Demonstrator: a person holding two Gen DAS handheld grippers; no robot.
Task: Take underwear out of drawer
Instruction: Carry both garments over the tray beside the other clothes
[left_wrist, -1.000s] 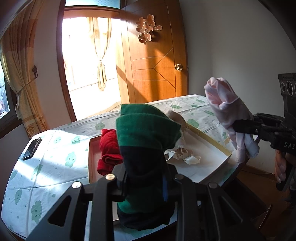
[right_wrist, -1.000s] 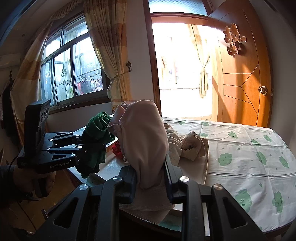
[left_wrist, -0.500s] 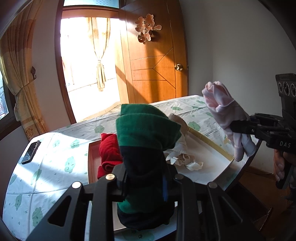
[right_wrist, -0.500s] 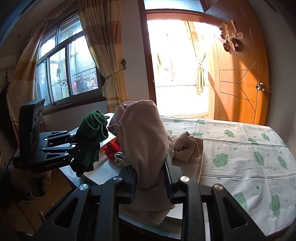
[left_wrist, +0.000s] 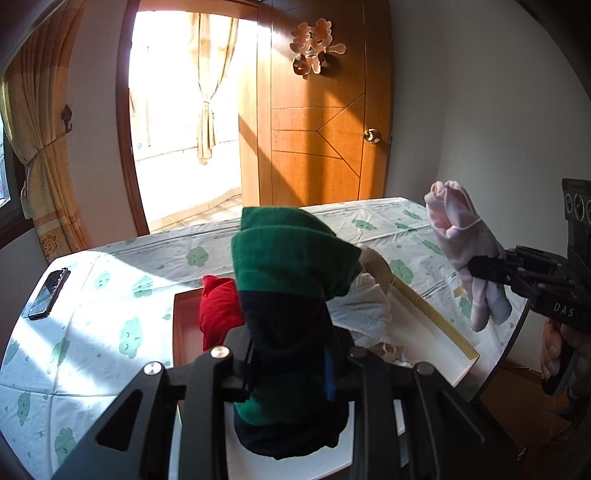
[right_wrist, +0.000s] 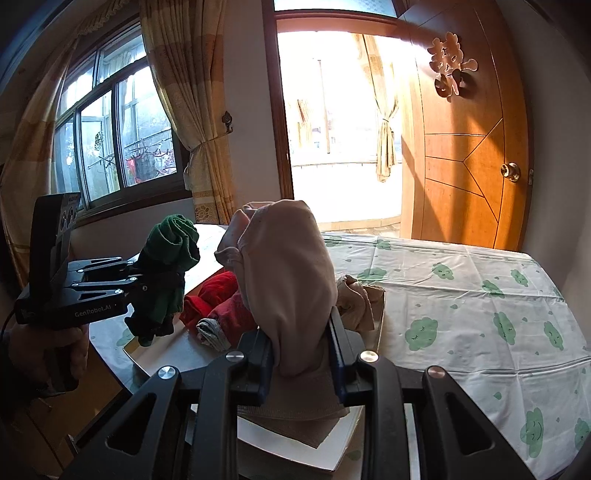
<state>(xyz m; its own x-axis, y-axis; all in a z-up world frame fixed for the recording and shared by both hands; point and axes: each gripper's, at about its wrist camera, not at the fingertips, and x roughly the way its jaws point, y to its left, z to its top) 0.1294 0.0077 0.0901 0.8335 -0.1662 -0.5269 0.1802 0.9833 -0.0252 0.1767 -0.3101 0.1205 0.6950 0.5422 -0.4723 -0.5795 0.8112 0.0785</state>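
My left gripper (left_wrist: 290, 363) is shut on rolled green and dark underwear (left_wrist: 291, 266), held up above the white drawer (left_wrist: 432, 332) that lies on the table. It also shows in the right wrist view (right_wrist: 162, 284). My right gripper (right_wrist: 301, 354) is shut on pale pink underwear (right_wrist: 288, 266), held above the drawer's near edge; it shows in the left wrist view (left_wrist: 463, 236) at the right. In the drawer lie red (left_wrist: 218, 310), white (left_wrist: 364, 306) and beige (right_wrist: 356, 295) pieces.
The table wears a white cloth with green cloud prints (right_wrist: 480, 295). A black phone (left_wrist: 50, 293) lies at its far left. A wooden door (left_wrist: 325, 129) and a bright doorway stand behind. A window with curtains (right_wrist: 122, 133) is at the left.
Both grippers have moved slightly with their underwear still held; the view has shifted a little to the left over the table. The drawer and its contents have not moved.
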